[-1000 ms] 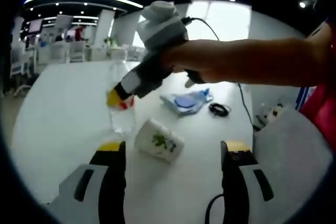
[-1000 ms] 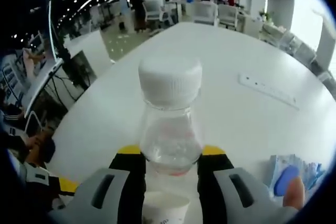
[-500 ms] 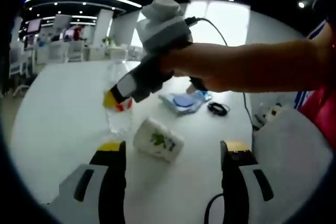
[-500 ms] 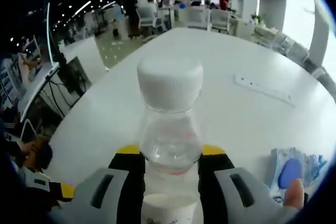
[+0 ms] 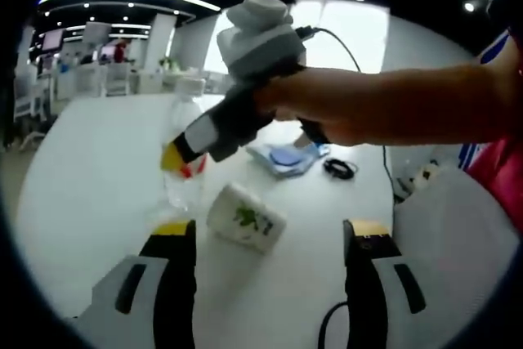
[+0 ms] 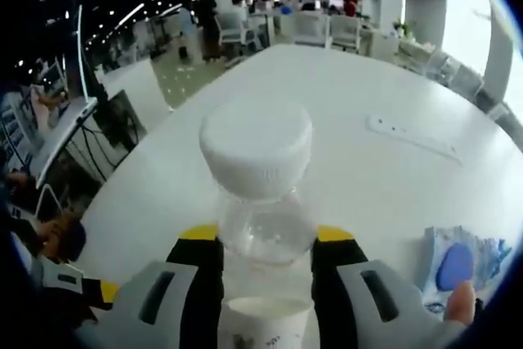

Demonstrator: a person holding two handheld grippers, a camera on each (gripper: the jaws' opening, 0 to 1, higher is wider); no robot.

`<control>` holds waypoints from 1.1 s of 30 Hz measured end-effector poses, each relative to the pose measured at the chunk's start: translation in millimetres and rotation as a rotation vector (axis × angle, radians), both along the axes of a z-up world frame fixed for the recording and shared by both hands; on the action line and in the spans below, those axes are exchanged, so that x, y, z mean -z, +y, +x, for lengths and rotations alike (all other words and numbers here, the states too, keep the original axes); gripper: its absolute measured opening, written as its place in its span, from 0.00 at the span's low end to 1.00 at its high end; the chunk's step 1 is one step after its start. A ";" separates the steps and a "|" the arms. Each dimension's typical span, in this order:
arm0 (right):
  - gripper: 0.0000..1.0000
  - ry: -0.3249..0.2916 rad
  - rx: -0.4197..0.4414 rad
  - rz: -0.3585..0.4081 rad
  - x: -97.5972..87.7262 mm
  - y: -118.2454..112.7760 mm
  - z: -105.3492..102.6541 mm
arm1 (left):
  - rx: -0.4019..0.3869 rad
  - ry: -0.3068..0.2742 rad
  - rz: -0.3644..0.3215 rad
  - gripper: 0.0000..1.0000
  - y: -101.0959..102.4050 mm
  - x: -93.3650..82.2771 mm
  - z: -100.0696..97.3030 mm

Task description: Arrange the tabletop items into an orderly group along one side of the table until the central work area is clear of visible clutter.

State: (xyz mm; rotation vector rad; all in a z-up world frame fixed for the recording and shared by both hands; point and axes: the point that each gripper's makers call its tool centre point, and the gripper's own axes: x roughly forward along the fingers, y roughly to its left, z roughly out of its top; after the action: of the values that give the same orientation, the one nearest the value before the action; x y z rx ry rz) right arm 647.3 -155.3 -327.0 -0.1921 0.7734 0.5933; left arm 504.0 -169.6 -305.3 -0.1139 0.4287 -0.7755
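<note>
Beside the toppled white paper cup with the green leaf print (image 5: 246, 218), your right gripper (image 5: 181, 155) is clamping the clear plastic bottle with the white screw cap (image 6: 260, 194) between its yellow-tipped jaws. In the right gripper view the jaws are pressing on the bottle's body from both sides, the cap is rising above them, and the cup's rim is showing just below the bottle at the bottom of the view. In the left gripper view the bottle is standing on the white tabletop (image 5: 98, 169), just beyond the cup and to its left, with your hand (image 5: 327, 108) reaching in from the right. Your left gripper (image 5: 270, 239) is holding its jaws wide apart with nothing between them, hovering on the near side of the cup. Beyond the cup, farther along the tabletop, a crumpled blue and white plastic packet (image 5: 288, 158) is lying, and a small coil of black cable (image 5: 339, 170) is resting just right of it. In the right gripper view a white power strip (image 6: 411, 138) is lying well beyond the bottle.
</note>
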 end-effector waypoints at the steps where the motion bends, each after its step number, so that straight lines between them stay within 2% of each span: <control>1: 0.42 -0.003 -0.001 0.001 -0.9 -0.3 -0.1 | 0.000 0.001 0.001 0.70 0.1 0.5 -0.2; 17: 0.47 -0.020 -0.008 0.035 -8.8 -7.7 -8.8 | -0.004 0.011 0.016 0.70 -2.4 2.6 -7.0; 33: 0.66 -0.074 -0.020 0.061 -21.3 -16.4 -11.5 | -0.016 0.004 0.027 0.70 1.1 -0.7 -6.0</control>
State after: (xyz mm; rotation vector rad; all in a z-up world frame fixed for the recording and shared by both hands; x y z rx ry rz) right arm 635.8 -171.7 -305.7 -0.1648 0.6814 0.6241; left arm 498.0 -168.5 -304.6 -0.0939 0.4418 -0.7537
